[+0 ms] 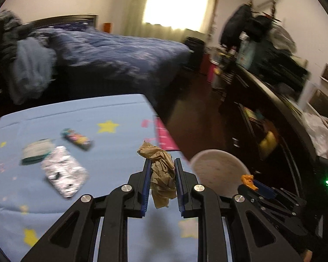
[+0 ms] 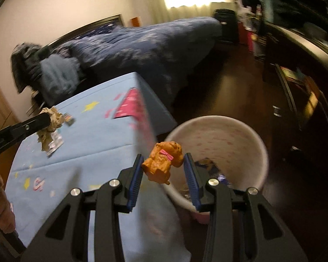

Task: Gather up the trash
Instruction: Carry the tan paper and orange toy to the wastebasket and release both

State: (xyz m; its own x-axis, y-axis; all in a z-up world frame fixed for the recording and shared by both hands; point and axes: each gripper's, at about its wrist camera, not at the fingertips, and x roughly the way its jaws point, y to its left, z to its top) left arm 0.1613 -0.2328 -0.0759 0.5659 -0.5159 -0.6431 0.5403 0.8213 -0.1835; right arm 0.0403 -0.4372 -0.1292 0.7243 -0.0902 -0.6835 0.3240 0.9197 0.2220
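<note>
a bedroom, mid-cleanup: the left gripper is clamped on a crumpled wad of brown paper, its blue pads pressed against the wad on both sides, above a light blue bedspread printed with yellow stars. the right gripper is clamped on a small orange toy dog with a pink bow, gripped between its blue pads just beside the near left rim of a white bin. the bin stands on the dark floor to the right of the blue-covered surface, and some wrappers lie in its bottom.

three pieces of litter lie on the bedspread to the left of the paper wad: a shiny silver wrapper nearest, a white and green packet just beside it on the far left, and a dark, colourful wrapper a little farther off. a pink patch marks the bedspread's right edge.

far behind, a bed with a dark blue quilt stands under a bright curtained window. a cluttered dark desk runs along the right wall. in the right wrist view a hand shows at the near left edge, behind the left gripper.
</note>
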